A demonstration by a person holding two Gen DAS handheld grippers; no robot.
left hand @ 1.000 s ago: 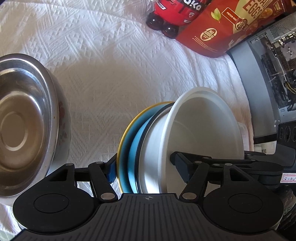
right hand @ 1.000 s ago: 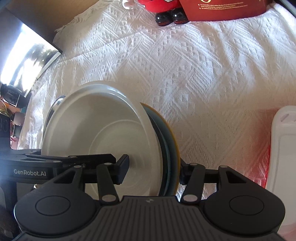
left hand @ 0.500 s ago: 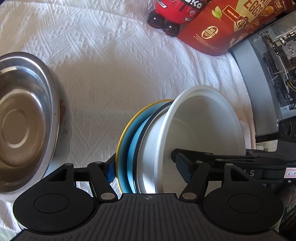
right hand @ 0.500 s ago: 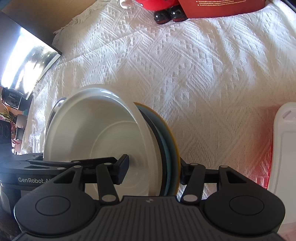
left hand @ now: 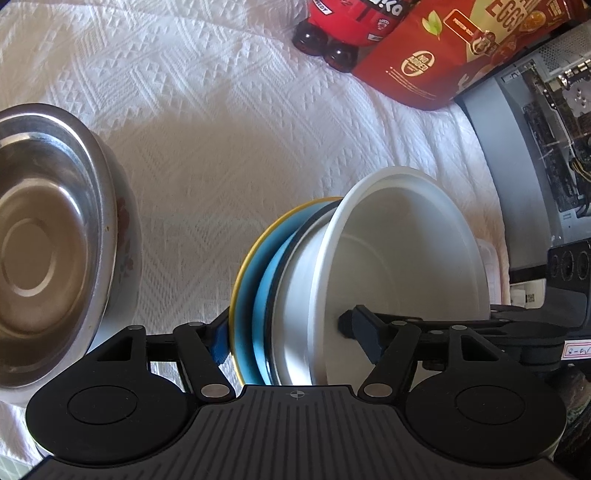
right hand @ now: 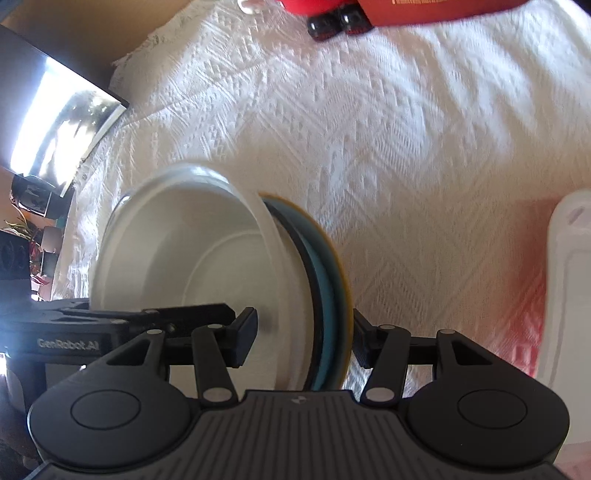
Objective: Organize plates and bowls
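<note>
A stack of dishes is held between both grippers: a white bowl (left hand: pixel 402 258) nested on blue plates (left hand: pixel 264 291) and a yellow-rimmed plate (left hand: pixel 238 288). My left gripper (left hand: pixel 286 332) is shut on one side of the stack, one pad inside the bowl and the other under the yellow plate. My right gripper (right hand: pixel 303 338) is shut on the opposite side of the white bowl (right hand: pixel 192 258) and the blue and yellow plates (right hand: pixel 328 280). Each view shows the other gripper across the bowl. A steel bowl (left hand: pixel 48 251) sits inside a floral bowl (left hand: pixel 127 240) at the left.
A white patterned cloth (left hand: pixel 229 122) covers the surface. Red bottles (left hand: pixel 332 33) and a red packet (left hand: pixel 443 55) stand at the back. An open computer case (left hand: pixel 535 140) is to the right, a white board (right hand: pixel 569 295) lies at the right edge, and a dark screen (right hand: pixel 55 122) stands at the left.
</note>
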